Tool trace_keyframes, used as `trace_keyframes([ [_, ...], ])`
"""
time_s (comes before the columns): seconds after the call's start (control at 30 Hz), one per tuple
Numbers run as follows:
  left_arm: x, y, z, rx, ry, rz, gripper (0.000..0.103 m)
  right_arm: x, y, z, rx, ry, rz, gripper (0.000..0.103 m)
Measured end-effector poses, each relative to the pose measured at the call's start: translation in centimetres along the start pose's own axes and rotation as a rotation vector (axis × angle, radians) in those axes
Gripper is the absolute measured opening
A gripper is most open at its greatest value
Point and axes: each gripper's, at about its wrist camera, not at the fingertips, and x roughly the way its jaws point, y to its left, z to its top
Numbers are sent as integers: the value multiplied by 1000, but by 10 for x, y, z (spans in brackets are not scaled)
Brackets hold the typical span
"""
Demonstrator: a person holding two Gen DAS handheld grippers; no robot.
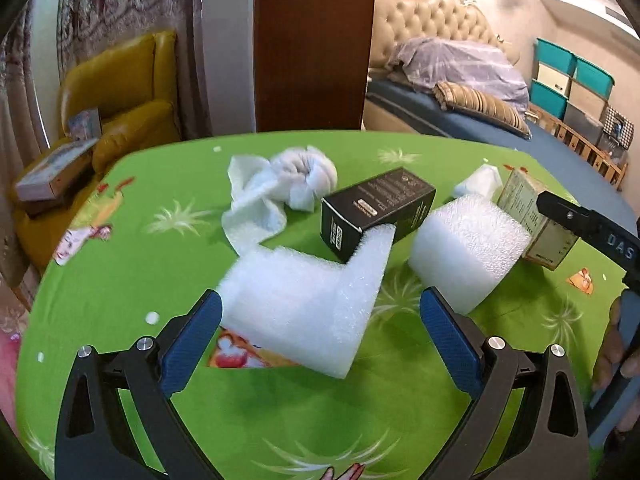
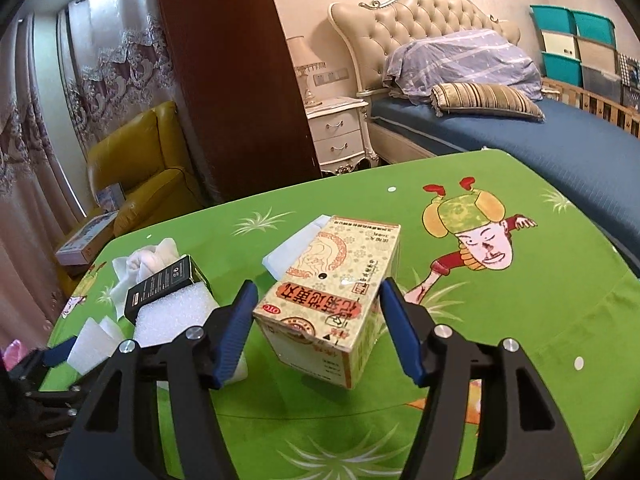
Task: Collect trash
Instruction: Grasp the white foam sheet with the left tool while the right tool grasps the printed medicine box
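On the green tablecloth (image 1: 120,280) lies an L-shaped white foam piece (image 1: 300,308), between the wide-apart fingers of my left gripper (image 1: 322,294); the right pad stands clear of it. Behind it rest a black carton (image 1: 380,204), a crumpled white tissue (image 1: 276,188) and a second foam block (image 1: 468,248). My right gripper (image 2: 318,285) has both blue pads against the sides of a cream medicine box (image 2: 332,300) with red lettering. A white paper scrap (image 2: 292,252) lies just behind that box. The black carton (image 2: 164,284) and foam (image 2: 172,316) sit to its left.
A yellow armchair (image 1: 120,92) with boxes on it stands past the table's far left edge. A dark wooden wardrobe (image 2: 224,80) rises behind the table, with a nightstand (image 2: 340,132) and a bed (image 2: 520,128) to the right. Teal storage bins (image 1: 572,76) are stacked far right.
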Motion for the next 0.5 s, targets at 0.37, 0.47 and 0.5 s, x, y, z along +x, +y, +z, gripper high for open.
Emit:
trace_keyframes([
  [0.37,-9,0,-3,13,-24,37,63,-1,1,-1,3,-1,17,61],
  [0.47,-18,-1,-9,19,-46,30,63,-2,2,-1,1,-4,15,61],
  [0.5,-22,-1,-12,21,-53,32,63,-2,2,-1,2,-5,14,61],
])
